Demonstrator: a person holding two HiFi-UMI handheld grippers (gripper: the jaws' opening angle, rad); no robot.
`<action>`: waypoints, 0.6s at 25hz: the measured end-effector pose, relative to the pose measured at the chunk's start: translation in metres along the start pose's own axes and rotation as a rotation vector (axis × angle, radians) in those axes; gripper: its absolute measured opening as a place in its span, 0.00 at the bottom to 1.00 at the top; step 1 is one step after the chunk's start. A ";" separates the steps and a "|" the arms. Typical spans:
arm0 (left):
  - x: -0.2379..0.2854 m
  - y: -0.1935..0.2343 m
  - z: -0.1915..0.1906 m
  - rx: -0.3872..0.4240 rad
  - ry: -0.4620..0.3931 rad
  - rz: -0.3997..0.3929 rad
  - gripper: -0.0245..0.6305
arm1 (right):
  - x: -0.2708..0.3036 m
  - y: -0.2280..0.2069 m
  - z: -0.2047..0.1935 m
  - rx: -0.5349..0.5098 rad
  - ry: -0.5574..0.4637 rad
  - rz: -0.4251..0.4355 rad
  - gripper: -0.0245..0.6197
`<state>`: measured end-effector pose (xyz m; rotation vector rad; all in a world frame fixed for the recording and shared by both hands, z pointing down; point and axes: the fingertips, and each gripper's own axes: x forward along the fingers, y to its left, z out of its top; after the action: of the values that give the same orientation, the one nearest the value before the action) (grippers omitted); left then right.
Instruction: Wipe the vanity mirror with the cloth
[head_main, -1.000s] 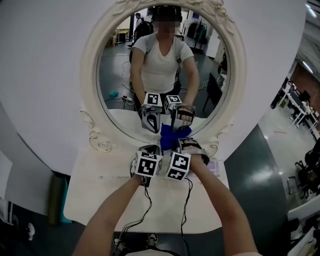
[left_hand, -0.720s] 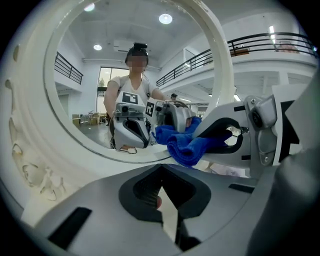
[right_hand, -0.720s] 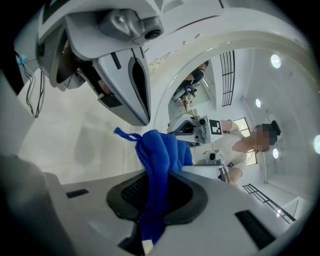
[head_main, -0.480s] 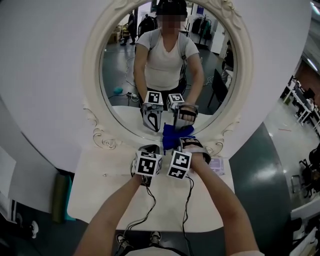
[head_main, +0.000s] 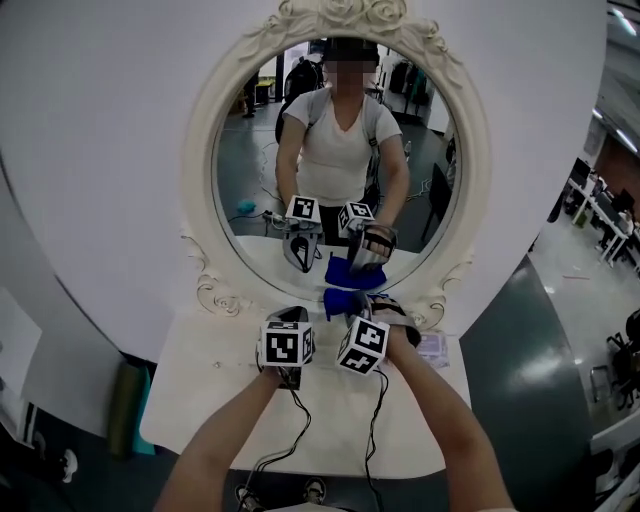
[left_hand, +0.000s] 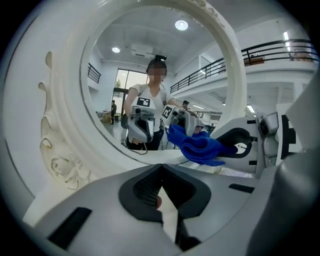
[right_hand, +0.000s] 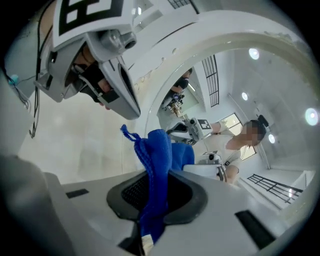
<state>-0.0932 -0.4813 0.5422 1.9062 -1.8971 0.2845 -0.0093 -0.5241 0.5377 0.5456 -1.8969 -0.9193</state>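
Note:
The oval vanity mirror (head_main: 235, 150), with an ornate white frame (head_main: 200, 180), stands at the back of a white table (head_main: 200, 380). My right gripper (head_main: 352, 300) is shut on a blue cloth (head_main: 338, 298), which is bunched against the frame's lower rim. In the right gripper view the cloth (right_hand: 156, 155) sticks up out of the shut jaws (right_hand: 152, 200) towards the frame (right_hand: 210, 45). My left gripper (head_main: 292, 314) sits just left of it, jaws shut on nothing (left_hand: 161, 200). From the left gripper view the cloth (left_hand: 200, 145) is to the right, low on the glass (left_hand: 150, 75).
A small pale packet (head_main: 432, 348) lies on the table by my right wrist. Cables (head_main: 292, 430) hang from both grippers over the table's front edge. A green object (head_main: 125, 405) stands on the floor at the left. A white curved wall (head_main: 90, 120) is behind the mirror.
The head view has tilted up, so the mirror's top ornament now shows. Both grippers stay at the lower rim, and the cloth is still held by the right one.

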 end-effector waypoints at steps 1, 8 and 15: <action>-0.007 -0.003 0.002 0.007 -0.011 -0.006 0.04 | -0.007 -0.002 0.006 0.019 -0.032 -0.012 0.14; -0.066 -0.023 0.011 0.089 -0.096 -0.022 0.04 | -0.066 -0.003 0.038 0.194 -0.234 -0.052 0.14; -0.130 -0.023 0.003 -0.023 -0.182 0.015 0.04 | -0.120 0.011 0.027 0.509 -0.357 -0.061 0.14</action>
<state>-0.0765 -0.3671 0.4788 1.9610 -2.0213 0.0954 0.0230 -0.4247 0.4725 0.7806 -2.4732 -0.5907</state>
